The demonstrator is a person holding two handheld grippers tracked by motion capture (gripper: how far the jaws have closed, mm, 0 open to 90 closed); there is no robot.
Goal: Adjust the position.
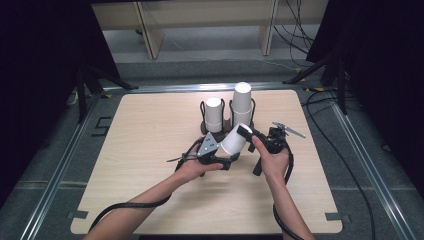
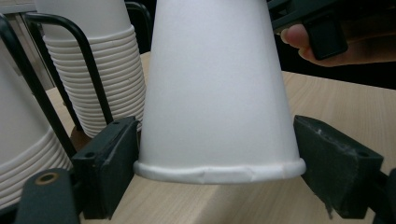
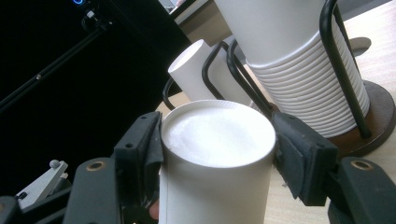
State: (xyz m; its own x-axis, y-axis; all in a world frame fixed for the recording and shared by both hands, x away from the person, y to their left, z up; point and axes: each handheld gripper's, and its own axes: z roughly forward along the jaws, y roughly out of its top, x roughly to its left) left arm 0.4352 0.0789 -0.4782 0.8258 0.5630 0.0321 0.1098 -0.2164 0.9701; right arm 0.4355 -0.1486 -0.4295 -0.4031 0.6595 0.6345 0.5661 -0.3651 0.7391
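- Right gripper (image 3: 217, 154): its jaws clamp the closed base end of a paper cup (image 3: 217, 140), one pad on each side of the wall just under the base disc.
- Left gripper (image 2: 217, 161): its jaws stand at middling width either side of the same cup's rolled rim (image 2: 219, 171); the left pad (image 2: 109, 158) looks to be touching the wall, the right pad (image 2: 327, 158) sits just beside the rim, so no firm grip shows.
- Cup (image 1: 234, 141): held off the table (image 1: 150, 150), tilted between the two grippers, just in front of the rack (image 1: 227, 122).
- Rack: a wire holder on a dark round base, with two stacks of upturned cups (image 1: 215, 112), the right stack (image 1: 242, 102) taller.
- Handling, as a judgement: the cup is light, thin-walled and easily crushed; a dent already marks the rim. The smooth tapered wall may slip. The stiffer holds are close to the rim or the base.
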